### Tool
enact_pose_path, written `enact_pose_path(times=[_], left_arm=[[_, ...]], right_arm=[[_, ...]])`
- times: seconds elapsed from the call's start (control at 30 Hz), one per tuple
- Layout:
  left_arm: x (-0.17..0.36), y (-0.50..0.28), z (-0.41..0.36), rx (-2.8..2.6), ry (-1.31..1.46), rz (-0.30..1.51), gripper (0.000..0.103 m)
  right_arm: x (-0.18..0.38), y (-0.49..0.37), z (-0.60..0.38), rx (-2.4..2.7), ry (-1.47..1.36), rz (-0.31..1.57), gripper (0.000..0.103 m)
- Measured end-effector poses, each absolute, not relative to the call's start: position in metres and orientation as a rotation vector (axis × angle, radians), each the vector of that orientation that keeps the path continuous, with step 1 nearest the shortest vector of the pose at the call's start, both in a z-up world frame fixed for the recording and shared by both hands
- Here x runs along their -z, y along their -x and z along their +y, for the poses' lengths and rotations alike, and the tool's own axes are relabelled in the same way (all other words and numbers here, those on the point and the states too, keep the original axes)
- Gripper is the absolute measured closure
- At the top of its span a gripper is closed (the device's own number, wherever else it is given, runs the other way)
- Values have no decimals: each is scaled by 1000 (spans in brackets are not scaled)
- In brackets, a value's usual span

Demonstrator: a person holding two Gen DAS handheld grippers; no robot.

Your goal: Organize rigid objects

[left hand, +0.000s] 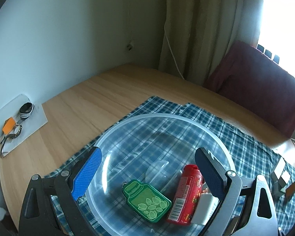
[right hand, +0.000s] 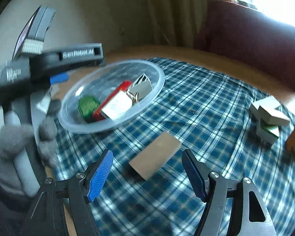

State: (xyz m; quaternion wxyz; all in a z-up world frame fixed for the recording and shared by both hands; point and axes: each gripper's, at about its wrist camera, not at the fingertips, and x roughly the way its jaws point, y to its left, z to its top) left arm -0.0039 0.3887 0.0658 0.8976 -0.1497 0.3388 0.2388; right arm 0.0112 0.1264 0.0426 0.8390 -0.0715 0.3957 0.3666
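Note:
A clear plastic bowl (left hand: 157, 116) sits on a blue plaid cloth (left hand: 245, 143). Inside lie a green jar-shaped tag (left hand: 147, 200), a red tube (left hand: 186, 192) and a small white box (left hand: 202, 208). My left gripper (left hand: 148, 153) hangs open over the bowl with nothing between its fingers. In the right wrist view the bowl (right hand: 84, 129) lies at the left, a gloved hand (right hand: 15, 147) holding the left gripper beside it. My right gripper (right hand: 147, 153) stands open low over the cloth. A brown cardboard box (right hand: 155, 157) lies just ahead, between its fingertips, untouched.
White boxes (right hand: 269, 116) and an orange-brown piece (right hand: 294, 145) stand on the cloth at the right. A key bunch (left hand: 15, 125) rests on a white sheet by the wall. A maroon chair (left hand: 261, 86) stands behind the wooden table (left hand: 88, 102).

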Motion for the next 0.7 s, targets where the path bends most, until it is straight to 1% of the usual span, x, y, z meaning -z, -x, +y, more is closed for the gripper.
enact_pose_path(times=[0.13,0.27,0.53,0.57,0.6,0.63,0.7], left_arm=[[-65,4,390,-485,322,706,7],[-66,5,390,-486,328,698,7],[-67,6,394,-492,339,701,7],[-67,6,394,-494,339,701,7],[-67,5,394,-495,338,702,7],[-67,5,395,-497,338,702,7],[-67,5,395,-500,339,701,7]], right_arm=[[-40,-19,125,-805,244,854,26],[-39,-26,127,-820,301,858,21],[-32,-30,149,-852,390,847,20],[-32,-31,150,-846,391,843,22],[-33,-30,149,-842,385,840,30],[-34,-30,148,-844,372,839,34],[-34,-32,145,-837,342,844,35]])
